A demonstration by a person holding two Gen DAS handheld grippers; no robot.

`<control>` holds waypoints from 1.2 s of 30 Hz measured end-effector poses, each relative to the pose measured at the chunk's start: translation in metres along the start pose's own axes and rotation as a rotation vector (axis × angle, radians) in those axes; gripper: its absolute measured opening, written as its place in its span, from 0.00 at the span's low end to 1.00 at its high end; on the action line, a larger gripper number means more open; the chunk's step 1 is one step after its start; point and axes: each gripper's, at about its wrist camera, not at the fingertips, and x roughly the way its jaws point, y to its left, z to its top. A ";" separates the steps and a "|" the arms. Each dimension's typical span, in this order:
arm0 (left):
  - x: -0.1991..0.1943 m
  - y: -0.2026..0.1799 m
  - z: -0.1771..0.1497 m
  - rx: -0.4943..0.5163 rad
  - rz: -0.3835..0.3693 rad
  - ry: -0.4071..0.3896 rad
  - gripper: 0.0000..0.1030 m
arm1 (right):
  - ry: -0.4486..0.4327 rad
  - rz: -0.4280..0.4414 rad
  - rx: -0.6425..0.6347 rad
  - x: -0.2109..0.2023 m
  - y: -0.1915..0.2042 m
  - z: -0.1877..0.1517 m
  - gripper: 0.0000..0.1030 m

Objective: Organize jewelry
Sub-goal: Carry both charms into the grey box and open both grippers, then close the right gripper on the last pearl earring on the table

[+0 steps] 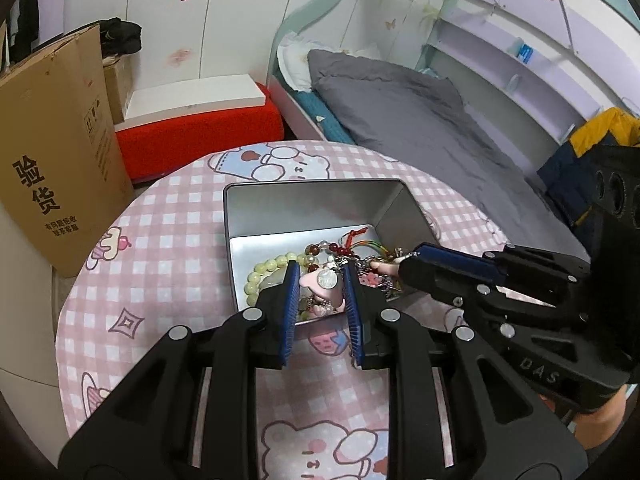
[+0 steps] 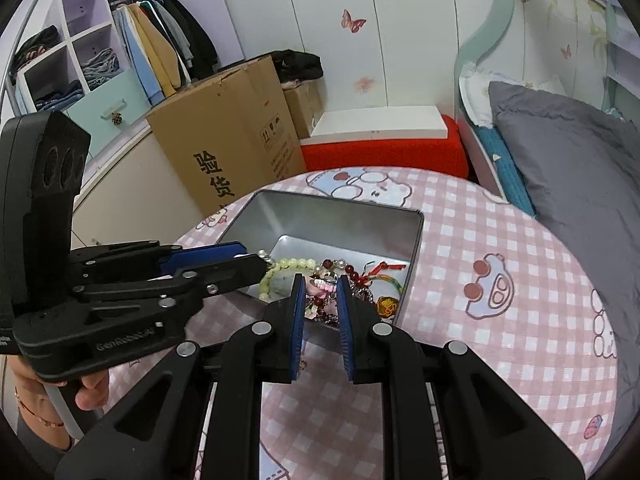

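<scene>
An open silver tin point(image 1: 312, 204) stands on the round table and holds a tangle of jewelry: a pale green bead bracelet point(image 1: 260, 276), red beads point(image 1: 332, 247) and coloured cords. My left gripper point(image 1: 321, 276) hangs over the tin's near side. Its blue pads are closed on a pink charm with a silver disc point(image 1: 322, 282). From the right comes my right gripper point(image 1: 404, 260), shut on a pale pink piece point(image 1: 378, 267) with silver chain hanging below. In the right wrist view that gripper point(image 2: 320, 288) pinches the pink and white piece point(image 2: 320, 283) over the tin point(image 2: 332, 216), with the left gripper point(image 2: 256, 260) beside the green bracelet point(image 2: 296, 263).
The table wears a pink checked cloth point(image 1: 180, 208) with cartoon prints. A tall cardboard box point(image 1: 60, 140) stands to the left and a red stool with a white board point(image 1: 200, 132) behind. A bed with grey bedding point(image 1: 400, 112) runs along the right. A hand point(image 2: 90, 394) grips the left tool.
</scene>
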 end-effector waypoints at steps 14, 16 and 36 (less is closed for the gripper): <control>-0.007 -0.004 -0.003 0.005 0.007 -0.013 0.50 | -0.014 0.020 0.029 -0.009 -0.003 -0.002 0.15; -0.014 -0.004 -0.005 0.004 0.010 -0.027 0.50 | -0.024 0.021 0.021 -0.014 -0.001 -0.004 0.15; -0.032 0.034 -0.020 -0.073 0.150 -0.051 0.50 | 0.095 -0.047 -0.083 0.024 0.034 -0.055 0.28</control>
